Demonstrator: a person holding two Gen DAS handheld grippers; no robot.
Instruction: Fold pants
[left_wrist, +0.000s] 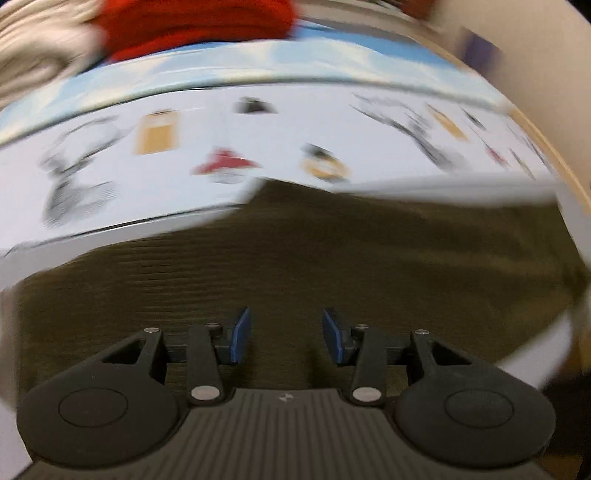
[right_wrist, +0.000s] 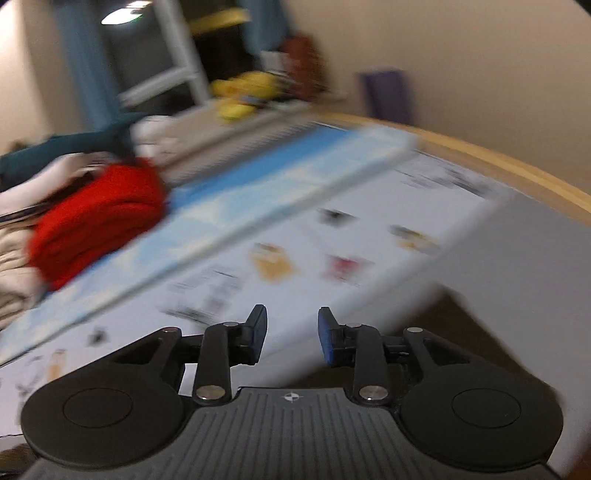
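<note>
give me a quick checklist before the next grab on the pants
1. Left gripper open: ok, nothing between the pads.
2. Right gripper open: ok, nothing held.
3. Pants under the left gripper: ok, olive fabric fills that view.
4. Pants lying flat: cannot tell, both views are blurred.
5. Right gripper over the pants: not ok, it faces the printed sheet.
6. Red garment clear of the pants: ok, it sits far back on the pile.

Pants (left_wrist: 332, 258) lie on the printed sheet (left_wrist: 184, 177). Behind it lies a folded cloth (left_wrist: 195, 26), left of centre.
</note>
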